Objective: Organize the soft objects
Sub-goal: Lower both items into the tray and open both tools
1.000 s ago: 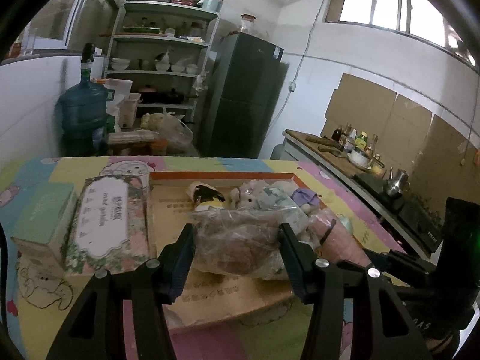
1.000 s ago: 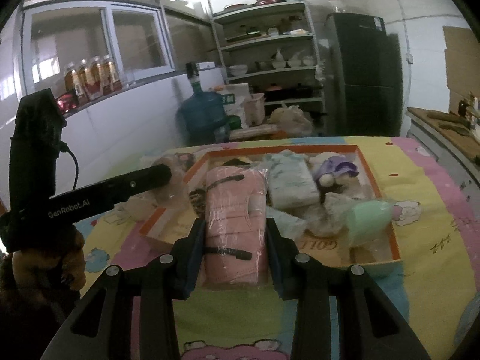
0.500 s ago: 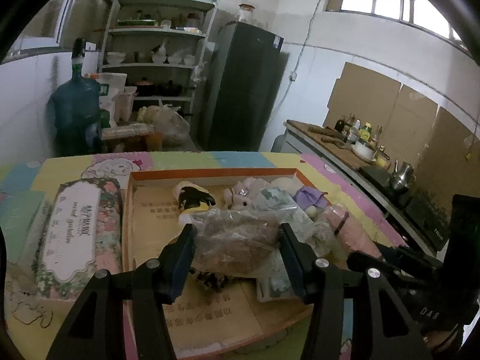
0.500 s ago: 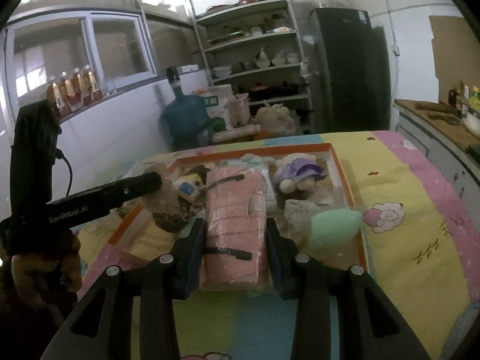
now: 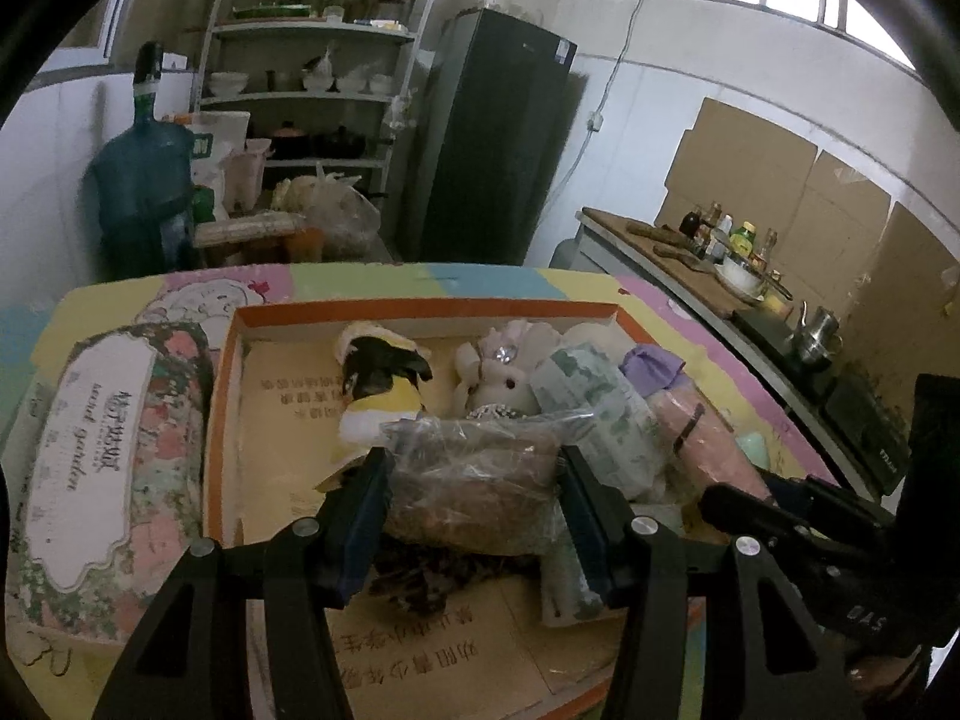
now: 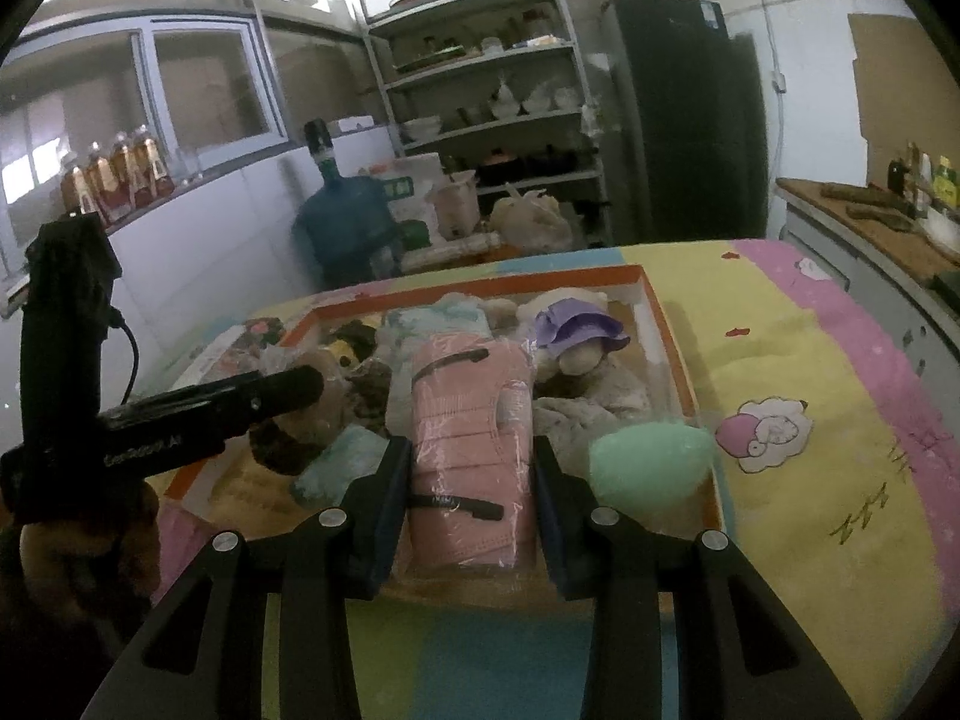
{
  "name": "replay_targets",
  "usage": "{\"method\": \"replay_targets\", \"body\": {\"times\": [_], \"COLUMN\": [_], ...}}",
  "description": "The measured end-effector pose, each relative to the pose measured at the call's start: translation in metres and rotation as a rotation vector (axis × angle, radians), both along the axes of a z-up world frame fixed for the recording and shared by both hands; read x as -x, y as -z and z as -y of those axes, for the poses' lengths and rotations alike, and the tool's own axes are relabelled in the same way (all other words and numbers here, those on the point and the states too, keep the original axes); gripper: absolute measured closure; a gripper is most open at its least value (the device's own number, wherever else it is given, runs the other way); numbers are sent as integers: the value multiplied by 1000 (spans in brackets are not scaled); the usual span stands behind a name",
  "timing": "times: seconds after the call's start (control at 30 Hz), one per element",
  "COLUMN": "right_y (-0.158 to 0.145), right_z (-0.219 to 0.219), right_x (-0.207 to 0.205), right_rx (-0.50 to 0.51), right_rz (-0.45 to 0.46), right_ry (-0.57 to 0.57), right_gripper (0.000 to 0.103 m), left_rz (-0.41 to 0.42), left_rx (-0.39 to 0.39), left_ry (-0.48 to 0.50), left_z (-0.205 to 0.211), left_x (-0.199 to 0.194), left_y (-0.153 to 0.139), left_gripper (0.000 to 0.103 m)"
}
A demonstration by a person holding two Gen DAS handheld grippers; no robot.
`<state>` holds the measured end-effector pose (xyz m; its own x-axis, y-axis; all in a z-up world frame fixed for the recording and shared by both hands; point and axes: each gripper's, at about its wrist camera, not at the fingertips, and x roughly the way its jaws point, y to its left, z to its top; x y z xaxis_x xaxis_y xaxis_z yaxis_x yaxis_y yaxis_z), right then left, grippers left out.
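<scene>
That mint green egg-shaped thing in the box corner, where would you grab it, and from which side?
Probably across its fat middle, coming down from above. The mint green egg-shaped thing lies on its side in the near right corner of the box; the box wall hems it on the right and the pink bundle, clamped in the right gripper, on the left.

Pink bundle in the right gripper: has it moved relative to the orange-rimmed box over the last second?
Yes. The pink bundle, in the right gripper, has gone forward over the box's near rim.
</scene>
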<state>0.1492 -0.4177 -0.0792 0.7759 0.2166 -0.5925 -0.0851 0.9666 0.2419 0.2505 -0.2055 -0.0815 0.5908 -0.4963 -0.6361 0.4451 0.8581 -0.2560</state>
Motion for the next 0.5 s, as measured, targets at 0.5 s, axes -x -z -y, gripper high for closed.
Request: {"method": "replay_targets", "body": {"times": [0.5], "right_y": [5], "right_z": [-7], "right_x": [-9], "right_rx": [5], "right_rz": [-40], "right_ry": [2], "right_gripper": [50], "left_rz": [-45], "left_rx": [38], "left_ry": [20], "left_z": [-7], "left_x": [-4], "left_y": [8], "left_gripper": [30]}}
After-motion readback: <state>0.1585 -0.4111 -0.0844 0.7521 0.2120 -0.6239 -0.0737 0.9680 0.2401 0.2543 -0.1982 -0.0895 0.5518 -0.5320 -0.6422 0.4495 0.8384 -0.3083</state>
